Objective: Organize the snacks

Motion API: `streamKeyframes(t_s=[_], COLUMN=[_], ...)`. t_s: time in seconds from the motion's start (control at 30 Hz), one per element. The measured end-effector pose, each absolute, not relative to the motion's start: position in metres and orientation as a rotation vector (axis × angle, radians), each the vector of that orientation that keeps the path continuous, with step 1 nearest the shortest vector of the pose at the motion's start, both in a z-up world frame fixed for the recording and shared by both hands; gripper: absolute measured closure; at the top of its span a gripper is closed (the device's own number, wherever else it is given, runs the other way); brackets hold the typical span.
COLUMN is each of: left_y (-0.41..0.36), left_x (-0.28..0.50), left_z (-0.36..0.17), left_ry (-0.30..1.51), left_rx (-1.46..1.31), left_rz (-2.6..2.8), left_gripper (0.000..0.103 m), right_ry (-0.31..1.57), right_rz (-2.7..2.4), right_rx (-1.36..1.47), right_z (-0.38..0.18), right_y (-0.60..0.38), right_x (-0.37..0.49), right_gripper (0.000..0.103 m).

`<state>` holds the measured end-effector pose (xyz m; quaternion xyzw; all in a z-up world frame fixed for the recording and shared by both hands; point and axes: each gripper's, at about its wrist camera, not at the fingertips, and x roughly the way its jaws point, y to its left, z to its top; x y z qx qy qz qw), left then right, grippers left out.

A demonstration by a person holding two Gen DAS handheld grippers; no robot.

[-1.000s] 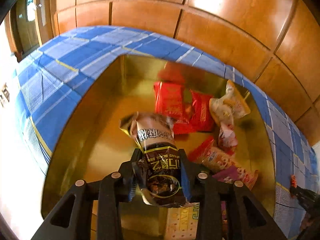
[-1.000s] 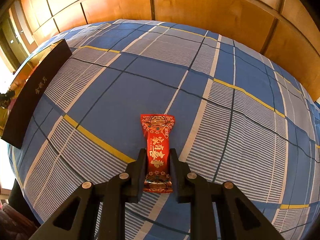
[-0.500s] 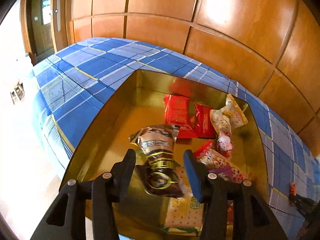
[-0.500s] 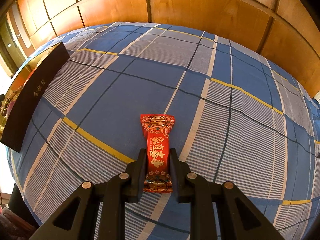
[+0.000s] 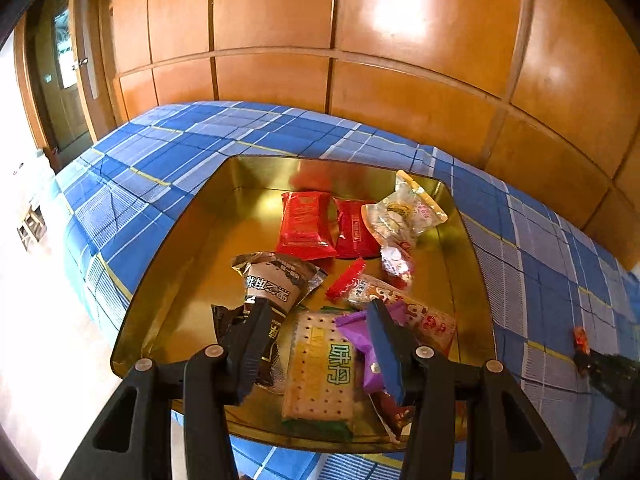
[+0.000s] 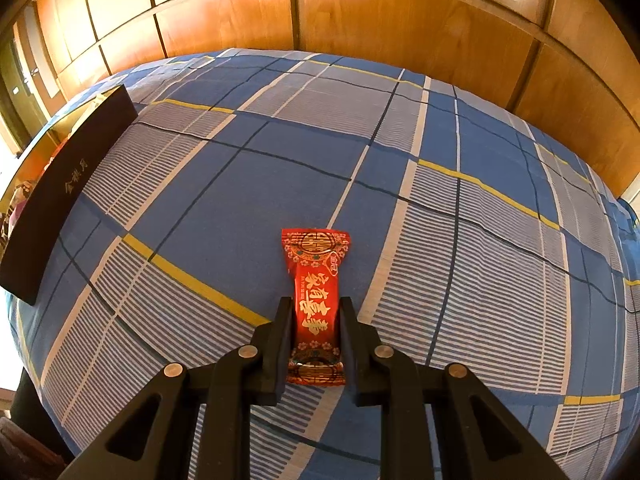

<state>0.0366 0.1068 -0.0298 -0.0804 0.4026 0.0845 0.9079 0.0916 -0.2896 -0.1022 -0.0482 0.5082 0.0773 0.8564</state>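
Observation:
A gold tray (image 5: 176, 240) holds several snack packets on the blue plaid cloth. The black and grey packet (image 5: 276, 284) lies in the tray's near left part, free of my fingers. My left gripper (image 5: 320, 316) is open and empty above the tray's near side, over a cracker pack (image 5: 320, 372) and a purple packet (image 5: 356, 332). My right gripper (image 6: 316, 312) is shut on a red candy packet (image 6: 316, 304) that rests on or just above the cloth. The tray's dark outer wall (image 6: 60, 196) shows at the far left of the right wrist view.
Red packets (image 5: 308, 224) and a clear bag of sweets (image 5: 400, 216) lie at the tray's far side. The plaid cloth (image 6: 400, 160) spreads wide around the red candy. Wood panelling (image 5: 360, 40) stands behind. The cloth's edge drops off at the left (image 5: 80, 264).
My left gripper opened and let the black and grey packet drop into the tray, then drew back and up. My right gripper has kept its hold on the red candy packet.

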Motion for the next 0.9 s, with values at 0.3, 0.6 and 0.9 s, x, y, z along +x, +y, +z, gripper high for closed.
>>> streamKeyframes(t_s=[0.3, 0.6, 0.9], left_y=[0.104, 0.111, 0.125], left_x=[0.033, 0.031, 0.025], left_z=[-0.031, -0.033, -0.037], left_ry=[0.836, 0.841, 0.842], left_rx=[-0.166, -0.178, -0.198], left_rz=[0.162, 0.174, 0.209], left_gripper=[0.053, 0.053, 0.053], right_ry=[1.068, 1.108, 1.094], right_rz=[0.140, 0.159, 0.331], right_rx=[-0.107, -0.119, -0.157], right_z=[-0.101, -0.098, -0.083], right_y=[-0.287, -0.272, -0.206], right_x=[0.091, 0.096, 0.098], right_gripper=[0.081, 0.082, 0.082])
